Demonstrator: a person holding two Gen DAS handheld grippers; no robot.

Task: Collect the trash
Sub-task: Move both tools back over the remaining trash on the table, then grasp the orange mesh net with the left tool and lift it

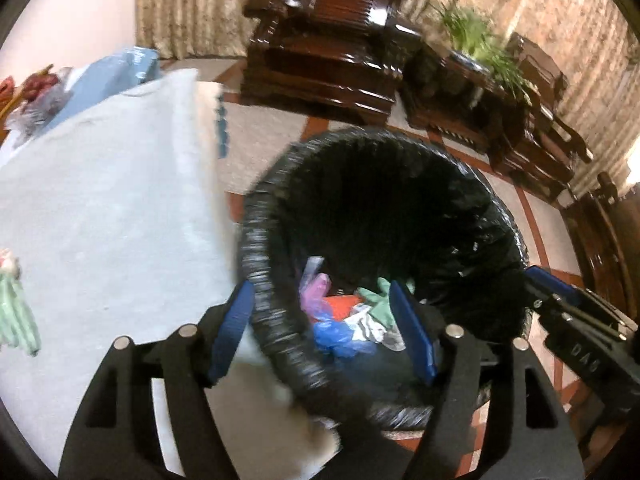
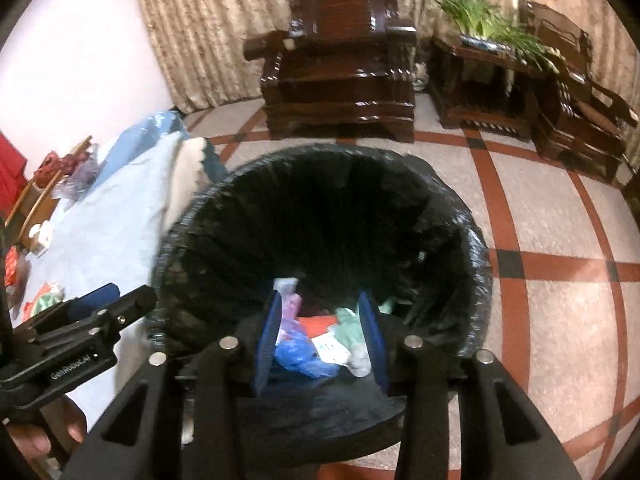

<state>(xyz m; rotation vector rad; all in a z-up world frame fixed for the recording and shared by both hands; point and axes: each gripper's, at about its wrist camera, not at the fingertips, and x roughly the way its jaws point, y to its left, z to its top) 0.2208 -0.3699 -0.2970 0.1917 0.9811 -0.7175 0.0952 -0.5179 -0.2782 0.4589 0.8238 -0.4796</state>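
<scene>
Left wrist view: the left claw [image 1: 322,328] stands wide, empty, straddling the near rim of the black-lined trash bin [image 1: 256,248]; the trash [image 1: 344,320] lies on the bin's bottom, seen between the fingers. A pale cloth-covered worktop [image 1: 100,200] sits left.

Right wrist view: the right claw [image 2: 322,336] hangs partly apart over the bin, gripping nothing, trash below it.

Dim, warm indoor light throughout. Strong fisheye bending, with black corners around both views. Heavy motion smear in the left wrist view across the bin rim [image 1: 256,280] and plant [image 1: 476,36]; sharper in the right. Small glints on the dark armchair [image 2: 340,68]. Bin interior [image 2: 340,220] nearly black.
</scene>
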